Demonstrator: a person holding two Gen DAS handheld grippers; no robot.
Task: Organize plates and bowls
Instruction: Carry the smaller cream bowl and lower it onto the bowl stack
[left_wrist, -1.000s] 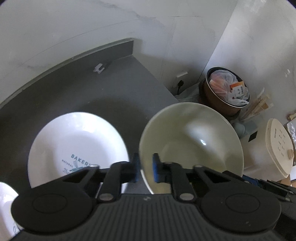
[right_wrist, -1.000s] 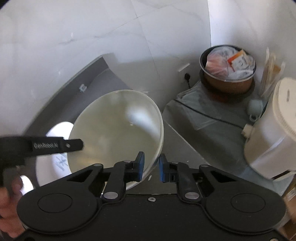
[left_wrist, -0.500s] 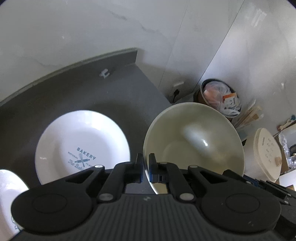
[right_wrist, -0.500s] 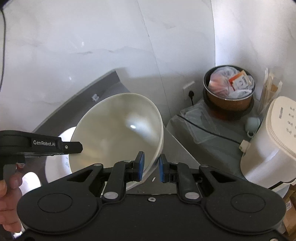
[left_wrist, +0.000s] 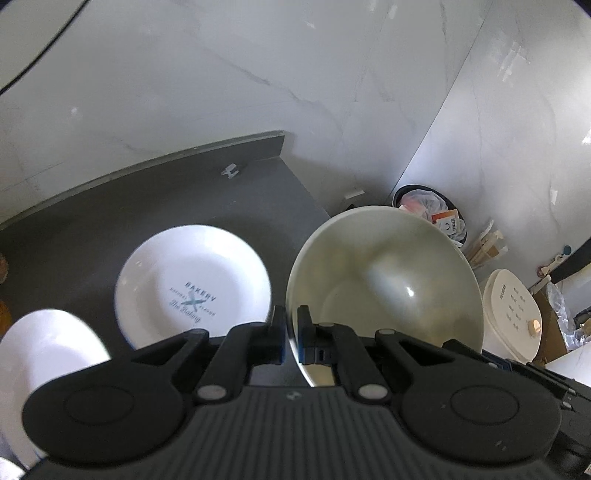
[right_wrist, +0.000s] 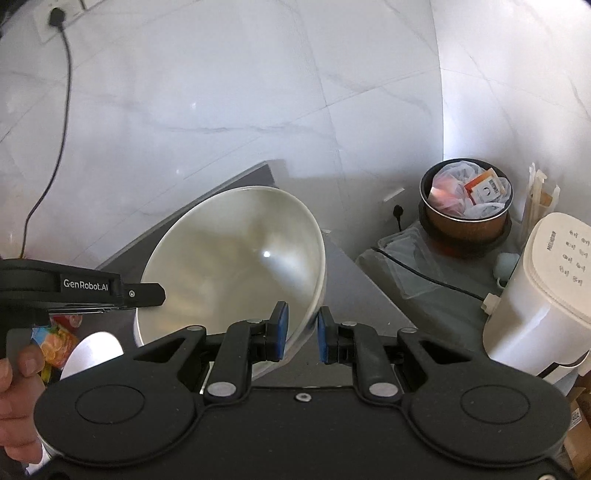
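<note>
A large cream bowl (left_wrist: 388, 280) hangs tilted above the right end of the dark counter (left_wrist: 147, 199). My left gripper (left_wrist: 291, 339) is shut on its near-left rim. In the right wrist view the same bowl (right_wrist: 236, 258) has its right rim pinched between the pads of my right gripper (right_wrist: 301, 334), which is shut on it. The left gripper's body (right_wrist: 110, 291) reaches in from the left there, held by a hand (right_wrist: 14, 373). On the counter lies a white plate printed "BAKERY" (left_wrist: 194, 286). Another white dish (left_wrist: 44, 362) sits at the lower left.
Marble walls close the corner behind the counter. Beyond its right edge, lower down, stand a round bin with a bag of rubbish (right_wrist: 467, 199) and a white appliance (right_wrist: 546, 295) with a black cord. A small white clip (left_wrist: 231, 170) lies by the back wall.
My left gripper went from open around the bowl's rim to shut on it. Both grippers and the bowl have risen; the counter and plate look farther below.
</note>
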